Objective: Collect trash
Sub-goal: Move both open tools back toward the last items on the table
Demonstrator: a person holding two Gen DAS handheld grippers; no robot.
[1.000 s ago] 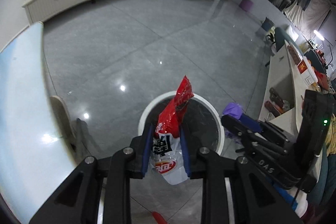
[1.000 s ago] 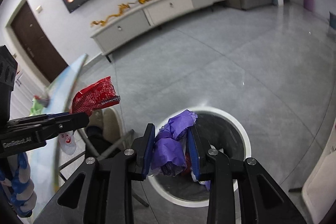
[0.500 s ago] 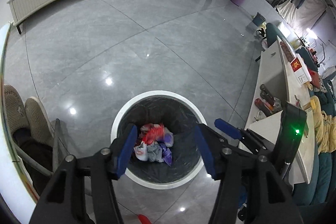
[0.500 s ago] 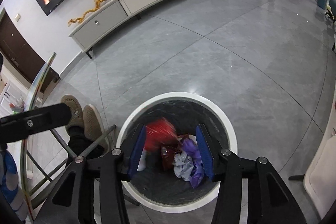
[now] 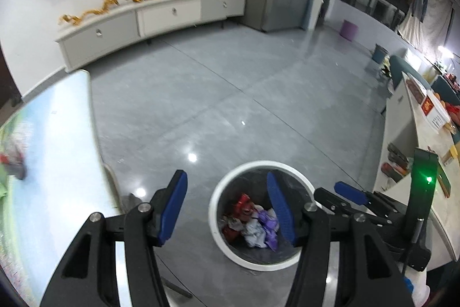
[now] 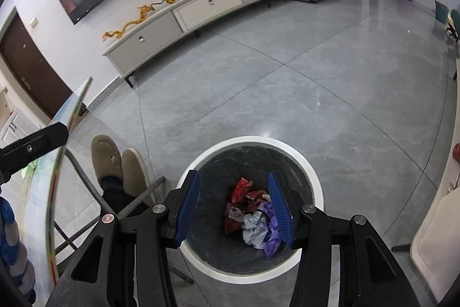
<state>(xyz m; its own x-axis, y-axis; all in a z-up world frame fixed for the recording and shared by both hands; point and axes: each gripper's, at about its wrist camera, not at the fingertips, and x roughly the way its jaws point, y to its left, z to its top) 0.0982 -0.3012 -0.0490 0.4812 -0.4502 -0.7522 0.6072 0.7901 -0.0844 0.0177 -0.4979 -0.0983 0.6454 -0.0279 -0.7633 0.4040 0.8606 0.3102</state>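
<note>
A round white-rimmed trash bin (image 5: 227, 192) (image 6: 316, 192) with a black liner stands on the grey floor. Inside lie a red snack wrapper (image 5: 243, 205) (image 6: 240, 189), crumpled purple trash (image 5: 268, 223) (image 6: 271, 238) and grey-white scraps (image 6: 253, 229). My left gripper (image 5: 227, 205) is open and empty, above the bin's left side. My right gripper (image 6: 234, 206) is open and empty, directly over the bin. The right gripper's fingers (image 5: 349, 192) show at the right in the left wrist view.
A glass table (image 5: 57, 140) (image 6: 61, 134) with metal legs stands left of the bin. A person's feet in beige slippers (image 6: 118, 160) rest beside it. A white counter (image 5: 417, 134) with items lies right. A low TV cabinet (image 6: 195, 7) lines the far wall.
One second ago the left gripper held a red-and-white snack bag and the right held purple trash. Both opened and dropped them into the bin, then lifted and tilted up.
</note>
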